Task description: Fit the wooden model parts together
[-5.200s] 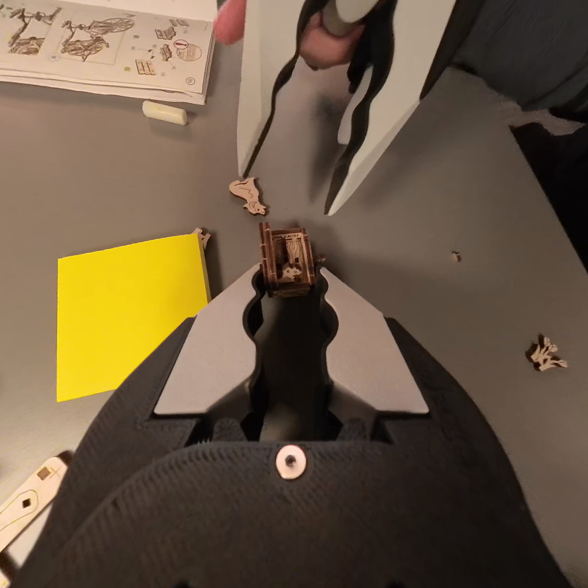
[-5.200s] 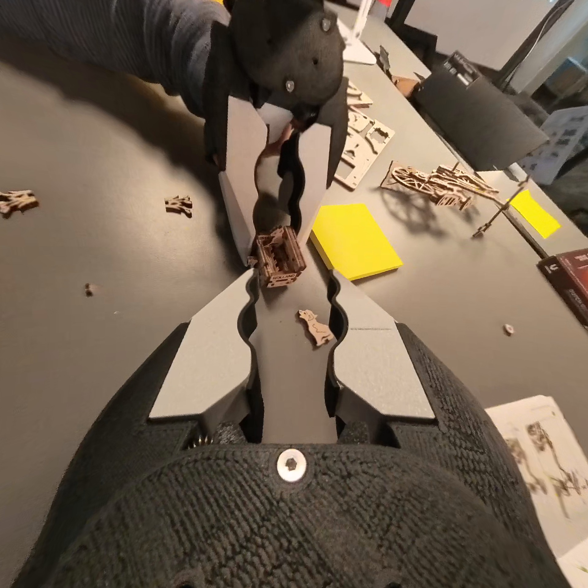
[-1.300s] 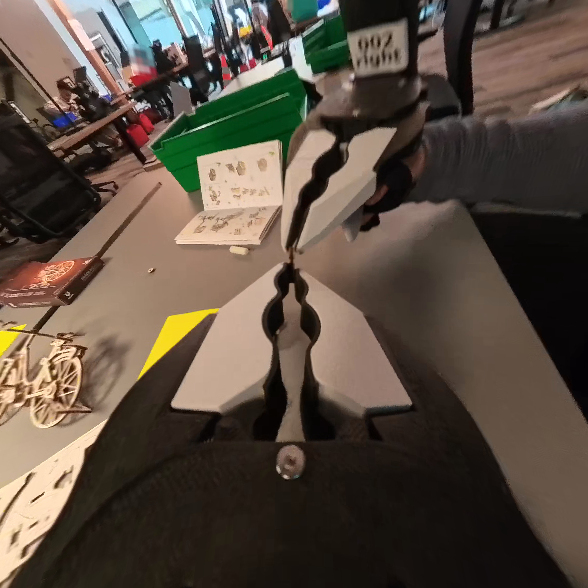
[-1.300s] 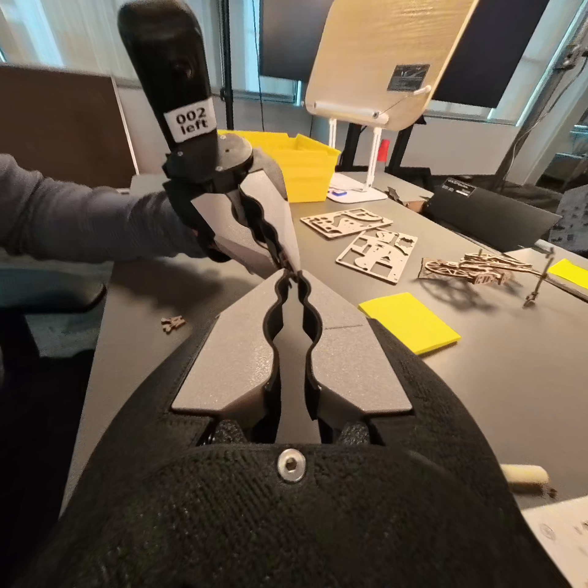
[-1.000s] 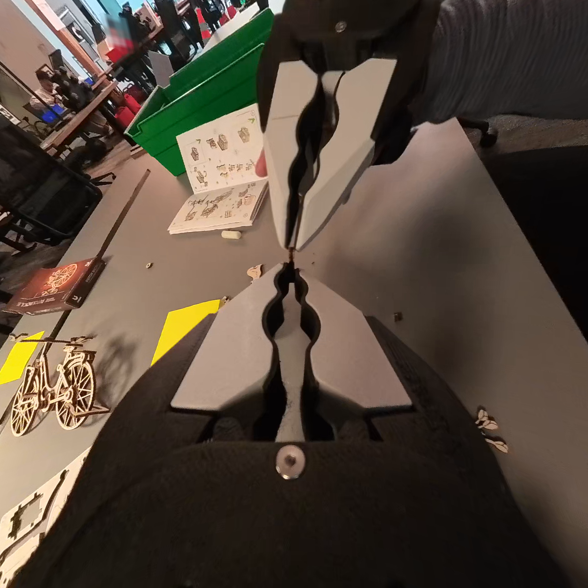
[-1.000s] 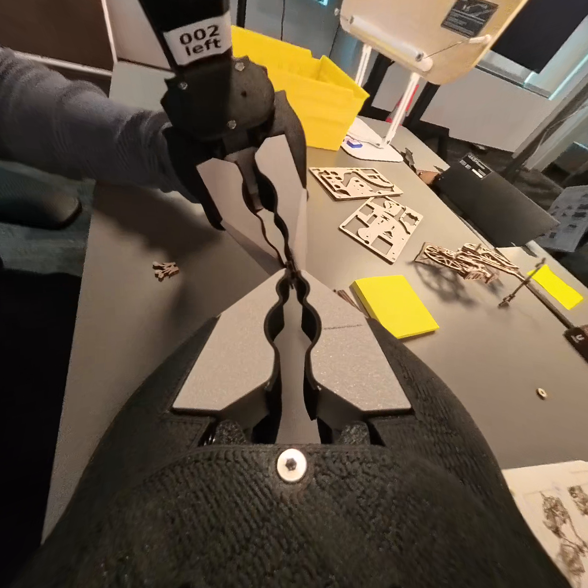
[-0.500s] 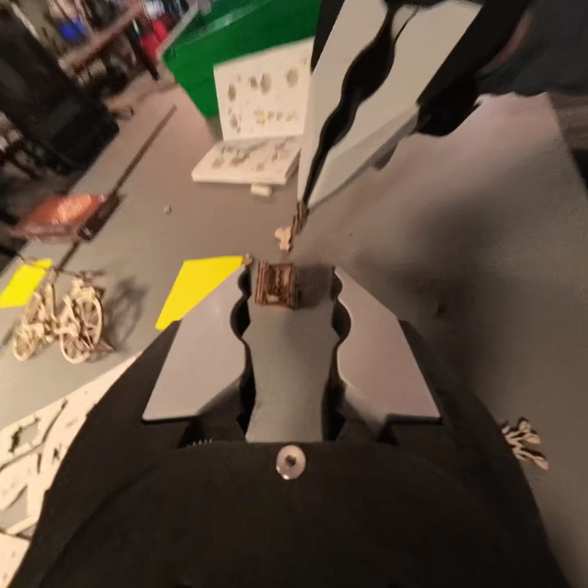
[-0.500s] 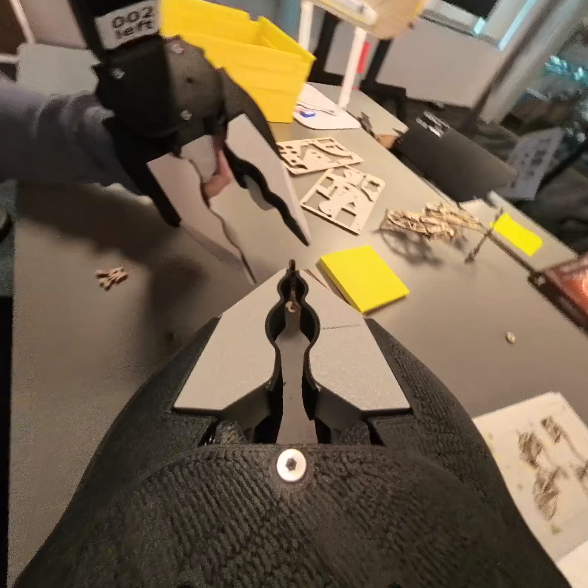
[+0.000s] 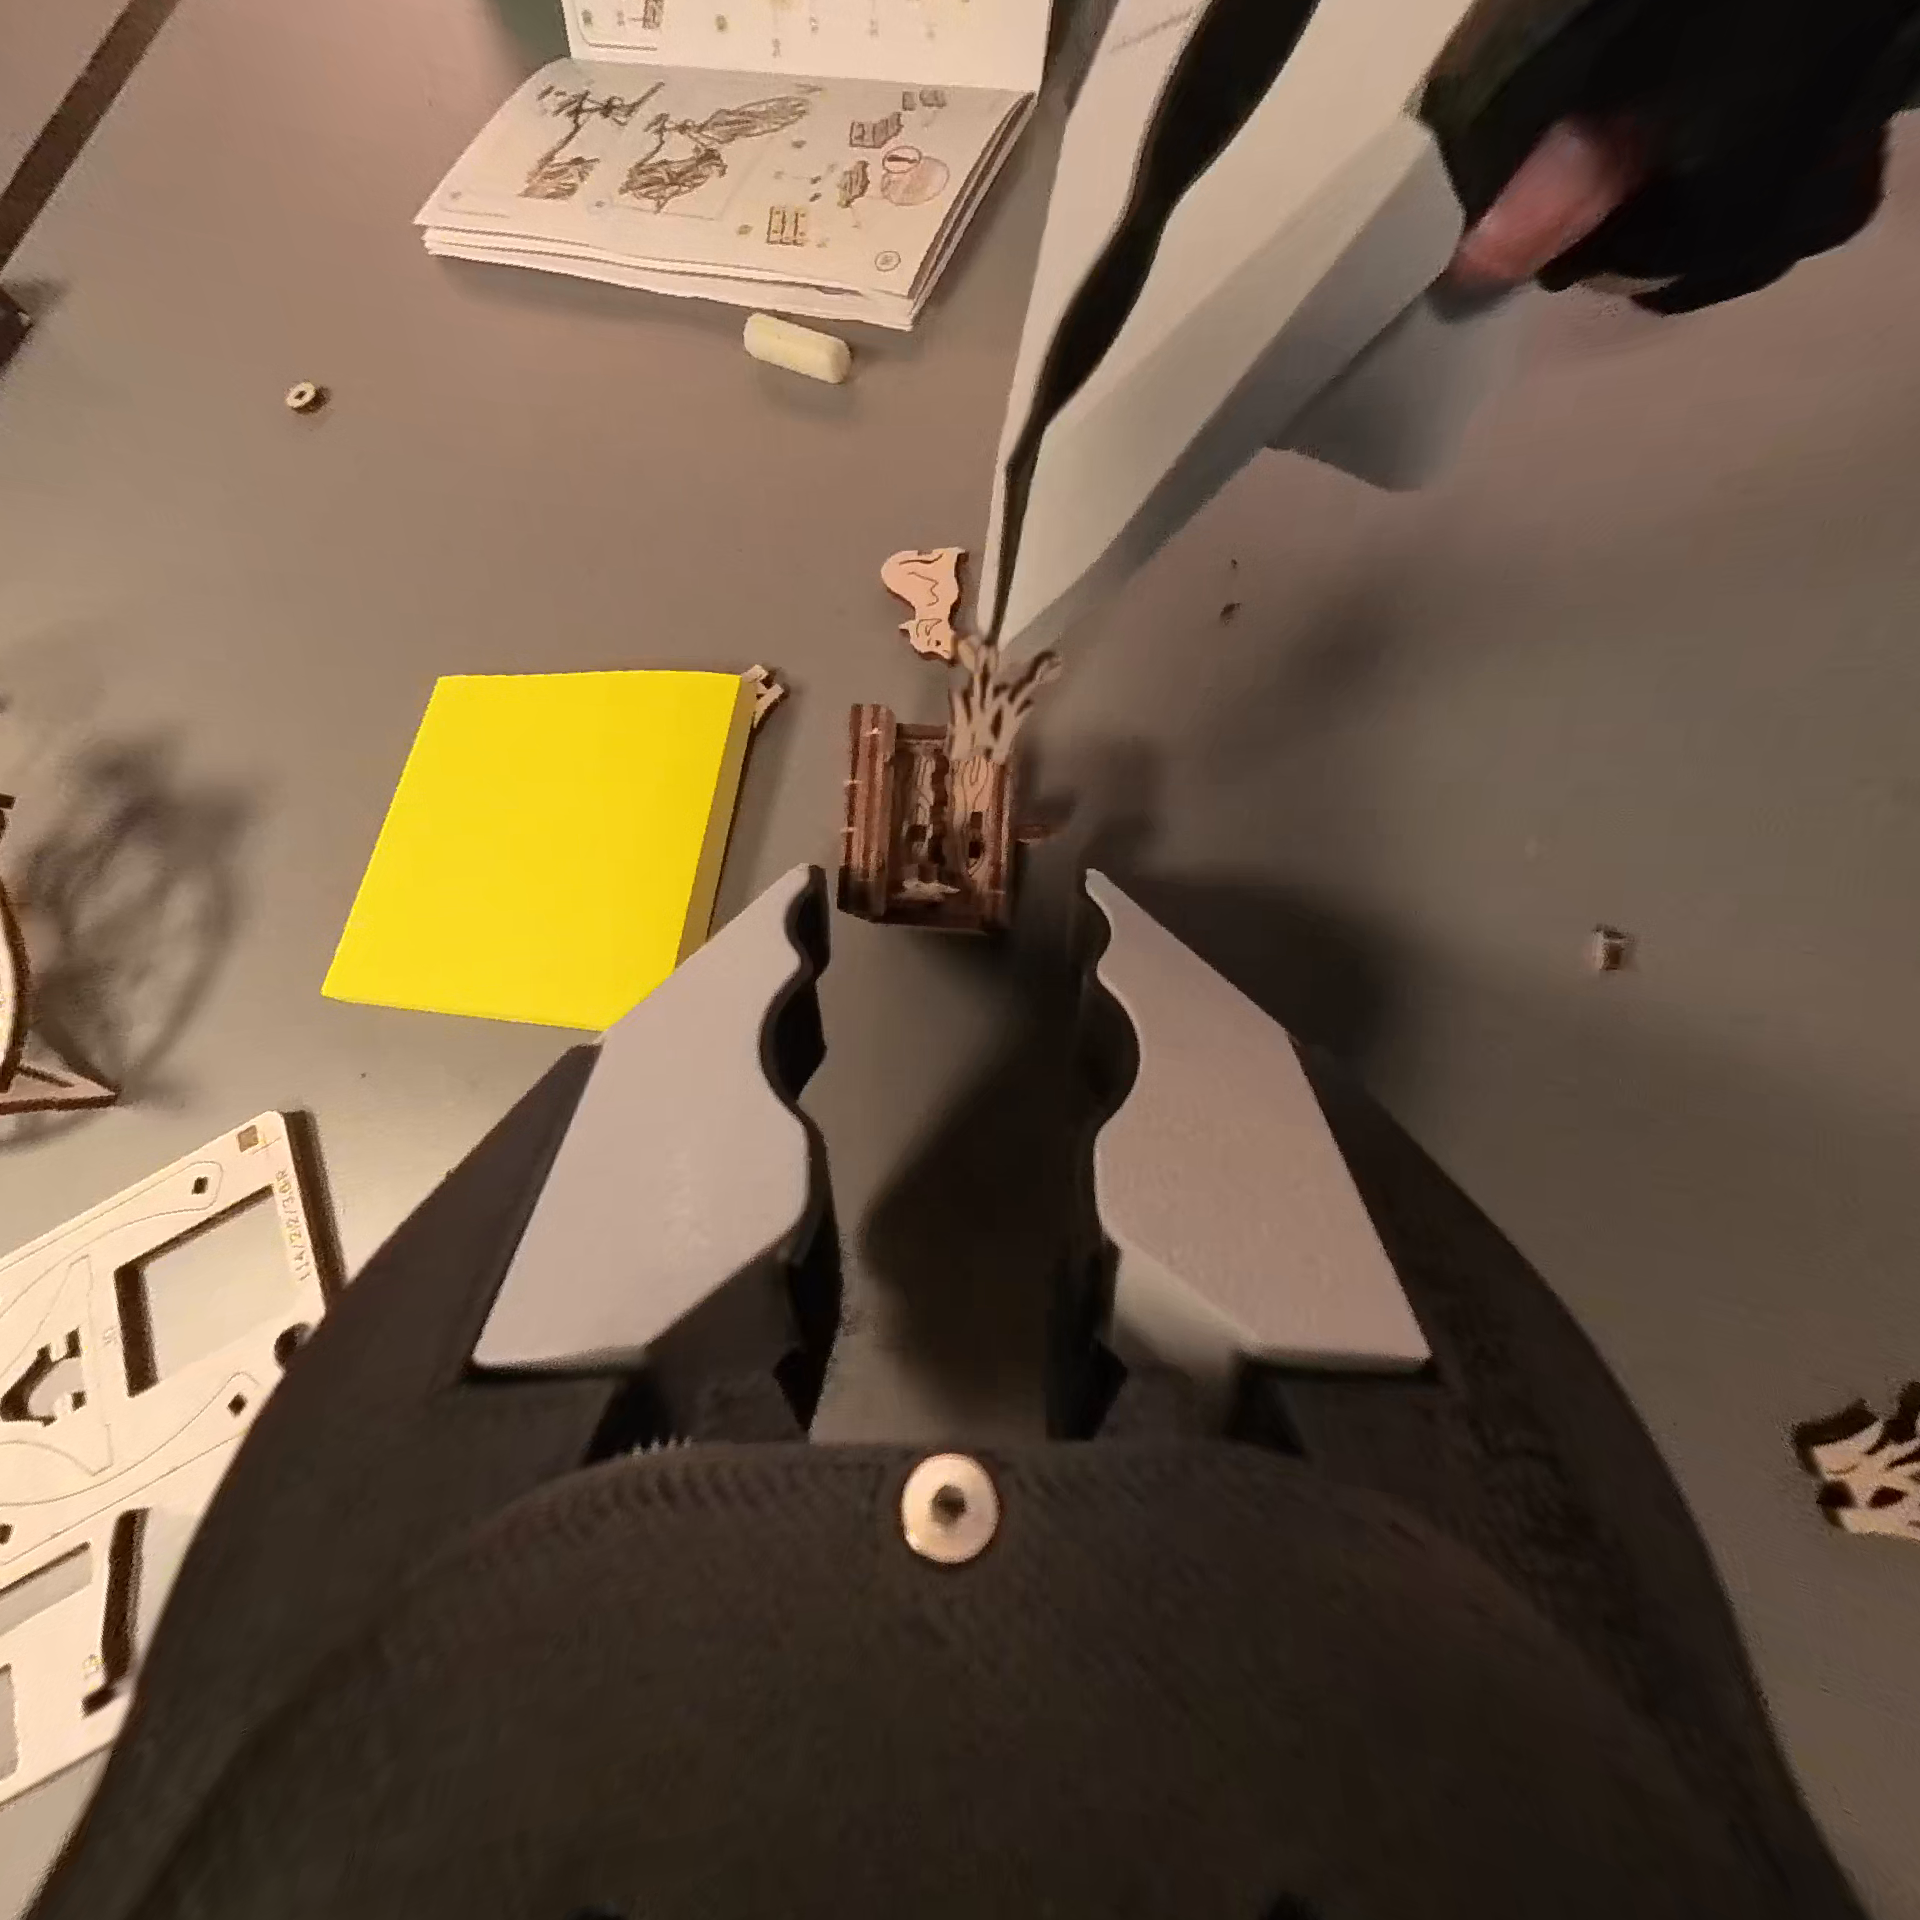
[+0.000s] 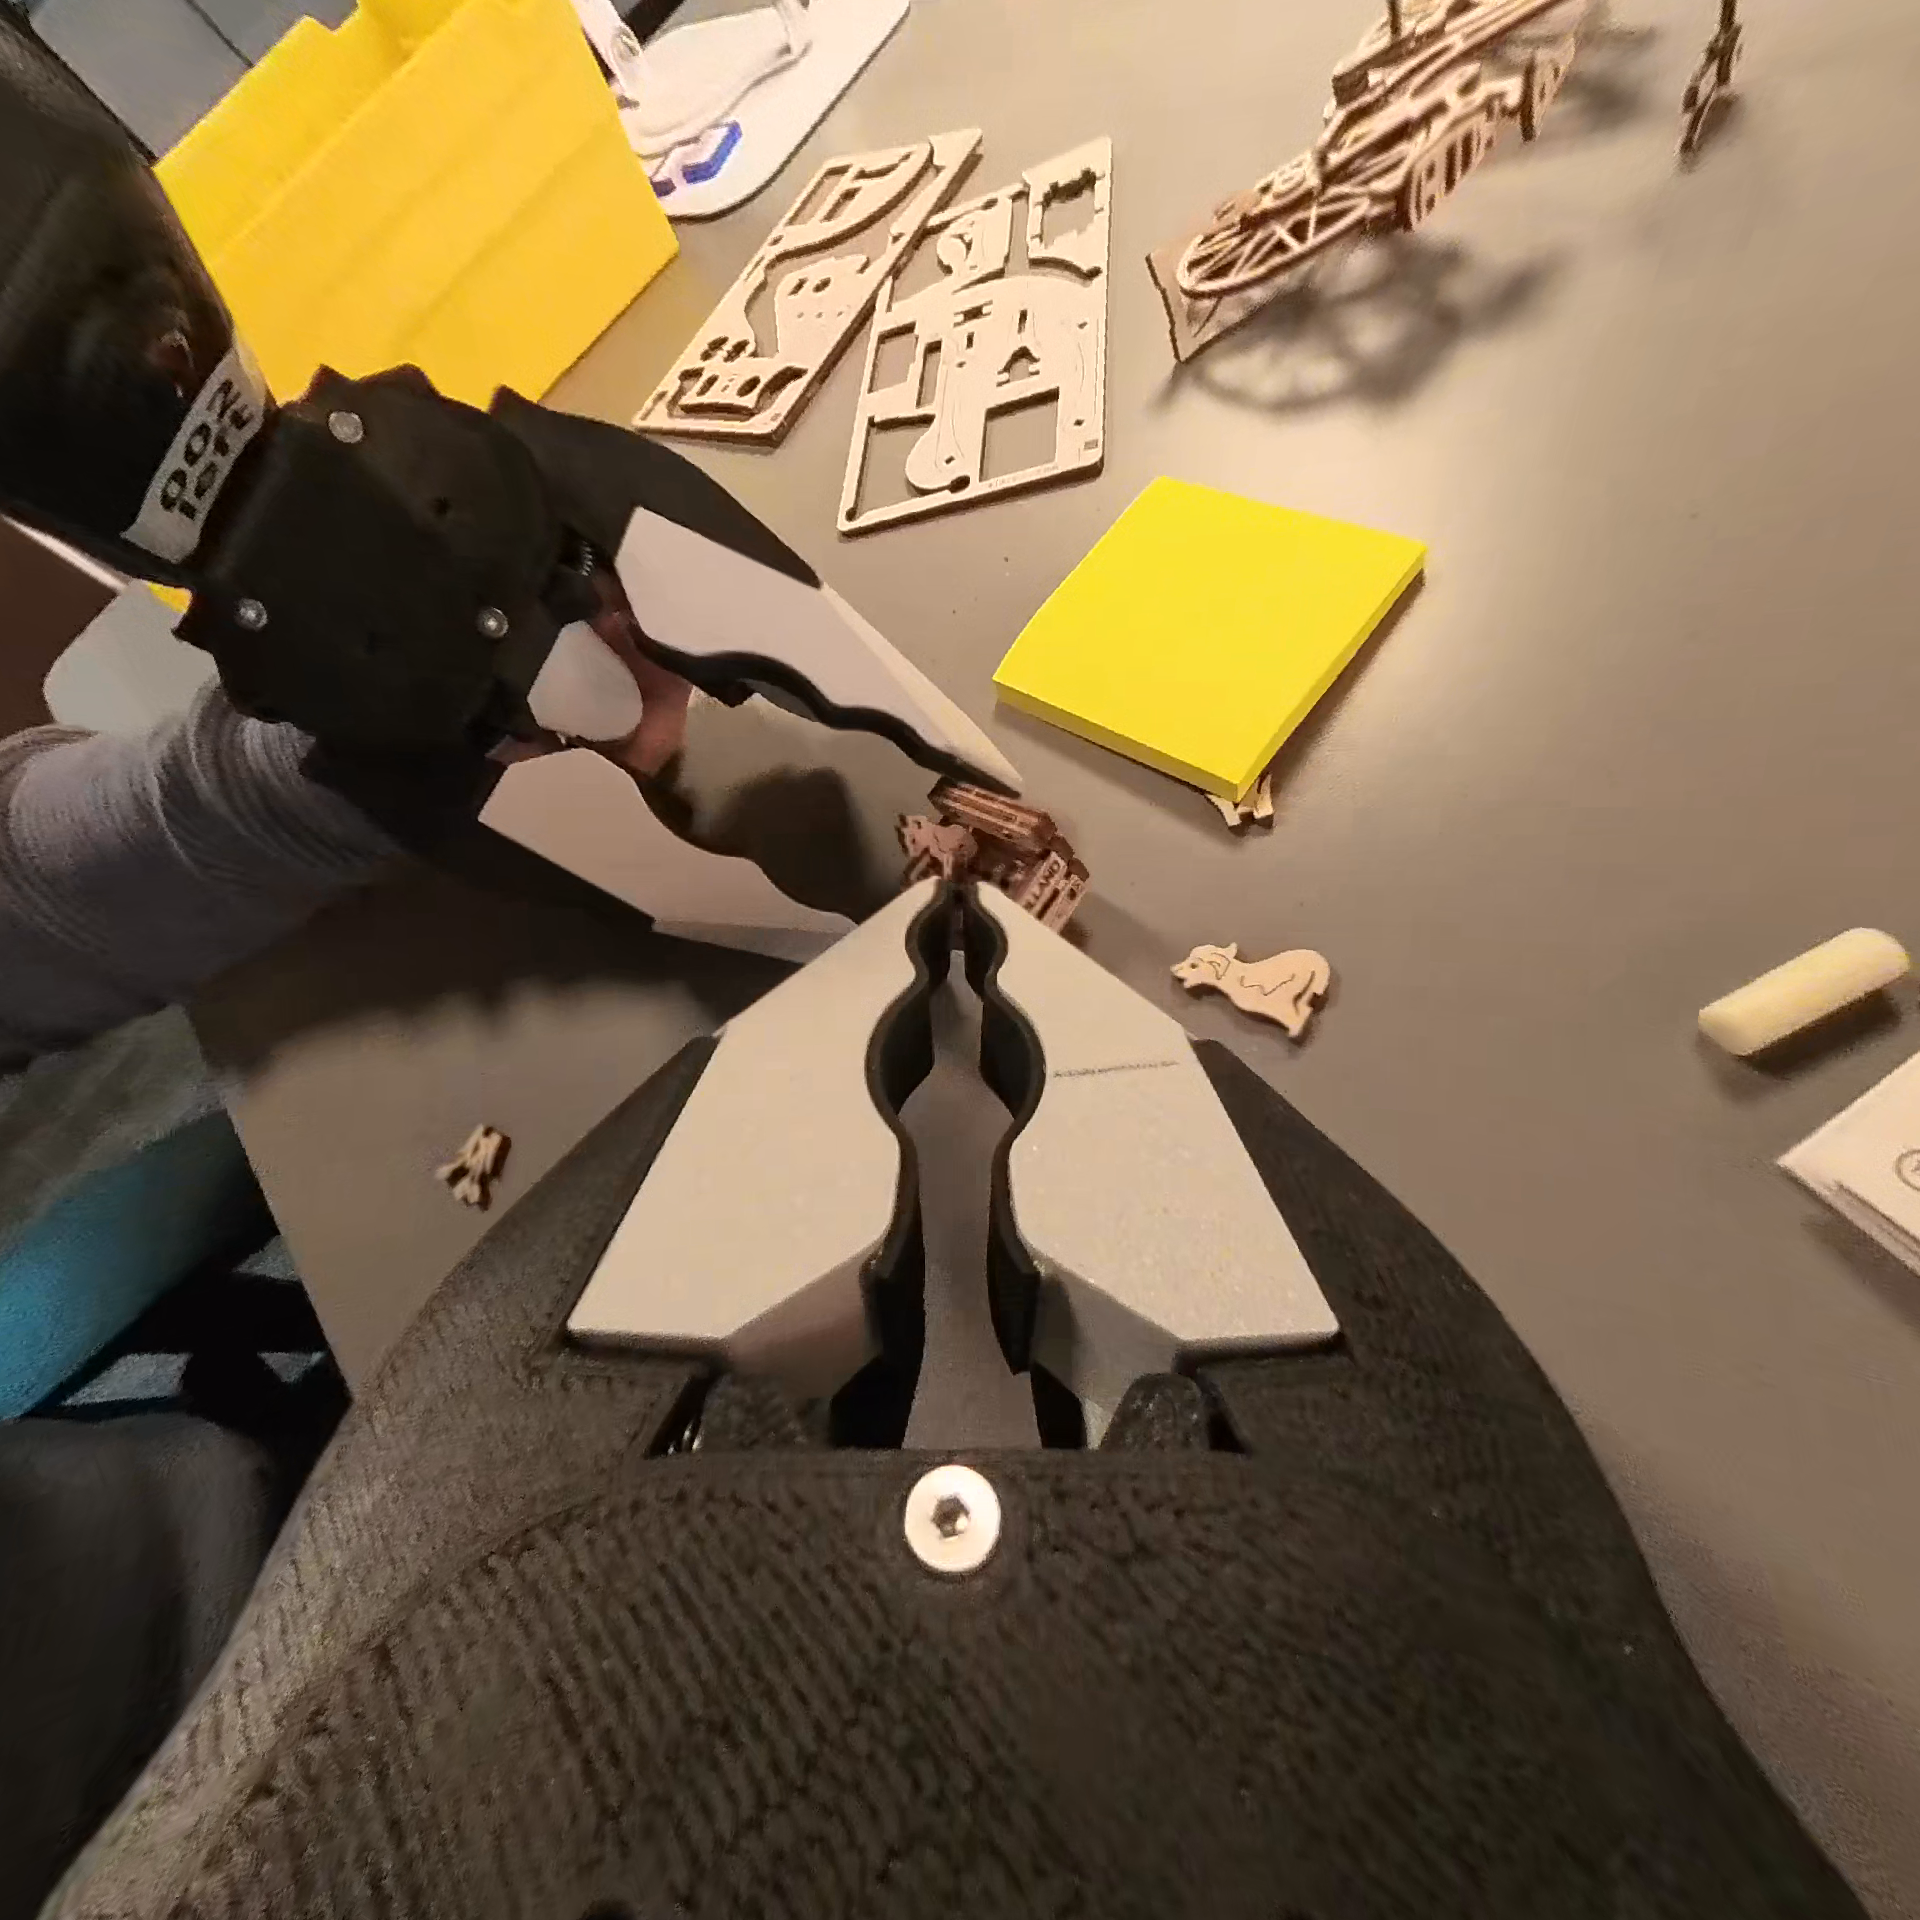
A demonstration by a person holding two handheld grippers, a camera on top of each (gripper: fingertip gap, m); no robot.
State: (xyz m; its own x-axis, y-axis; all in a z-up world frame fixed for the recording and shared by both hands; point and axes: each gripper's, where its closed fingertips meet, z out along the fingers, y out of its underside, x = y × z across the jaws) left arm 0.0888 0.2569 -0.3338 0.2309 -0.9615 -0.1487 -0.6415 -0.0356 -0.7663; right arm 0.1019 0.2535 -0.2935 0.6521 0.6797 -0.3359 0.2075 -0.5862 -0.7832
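A small dark wooden box (image 9: 920,831) stands on the grey table just ahead of my left gripper (image 9: 954,888), which is open and empty, with a fingertip on each side of the box's near end. My right gripper (image 10: 956,891) is shut on a thin pale branching wooden piece (image 9: 995,698). It holds the piece upright with its lower end at the box's top right. In the right wrist view the box (image 10: 1029,847) sits right past my fingertips and the left gripper's fingers (image 10: 821,639) reach in from the left.
A yellow sticky pad (image 9: 551,831) lies left of the box, and a flat animal-shaped piece (image 9: 923,601) lies beyond it. An instruction booklet (image 9: 727,156), a white stub (image 9: 798,346), part sheets (image 10: 914,343), a wooden bicycle model (image 10: 1382,125) and a yellow bin (image 10: 416,208) stand around. About 4 cm separates my left fingertips from my right. From either gripper's tips it is about 15 cm to the white stub (image 9: 798,346). It is also in sight in the right wrist view (image 10: 1801,996).
Both grippers were shut tip to tip in the air. The left has since opened and both have come down to the table. The right has brought the thin piece onto the box.
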